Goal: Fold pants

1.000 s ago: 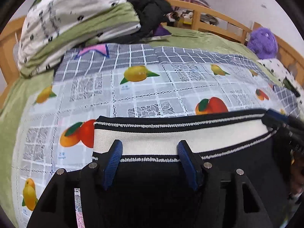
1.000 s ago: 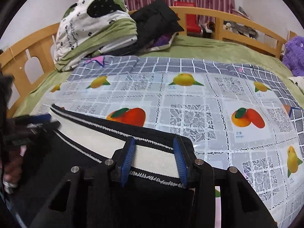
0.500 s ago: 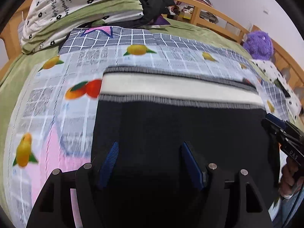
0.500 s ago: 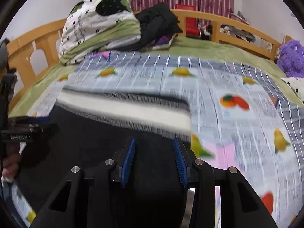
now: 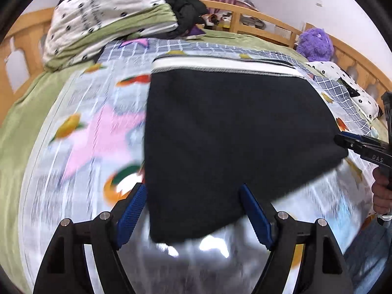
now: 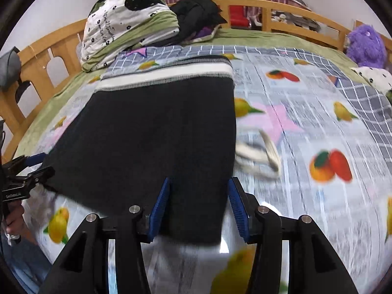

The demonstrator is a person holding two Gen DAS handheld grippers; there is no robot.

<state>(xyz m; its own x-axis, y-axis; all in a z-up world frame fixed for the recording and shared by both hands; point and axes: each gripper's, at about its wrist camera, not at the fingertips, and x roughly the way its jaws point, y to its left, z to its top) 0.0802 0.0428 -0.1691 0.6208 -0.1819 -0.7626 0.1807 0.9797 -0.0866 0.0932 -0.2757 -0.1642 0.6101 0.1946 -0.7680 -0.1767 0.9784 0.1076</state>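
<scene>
Black pants (image 5: pixel 232 134) with a white striped waistband (image 5: pixel 220 65) lie flat on the fruit-print sheet (image 5: pixel 80 134), waistband at the far end. My left gripper (image 5: pixel 193 191) hovers at their near left corner. Its jaws are opening, with cloth between them but not pinched. My right gripper (image 6: pixel 200 183) straddles the near right corner of the pants (image 6: pixel 152 134). Its jaws are opening too, and the pads do not press on the fabric. Each gripper also shows at the edge of the other's view: the right gripper (image 5: pixel 343 139) and the left gripper (image 6: pixel 41 164).
A white looped cord (image 6: pixel 259 156) lies blurred just right of the pants. Folded bedding (image 6: pixel 127 22) and a black jacket (image 6: pixel 196 12) are piled at the head of the bed. A purple plush toy (image 6: pixel 365 44) sits far right. A wooden rail (image 6: pixel 41 56) rings the bed.
Both grippers have drawn back from the waistband to the near edge of the pants. Their jaws have widened, and the pants now lie spread out ahead of them.
</scene>
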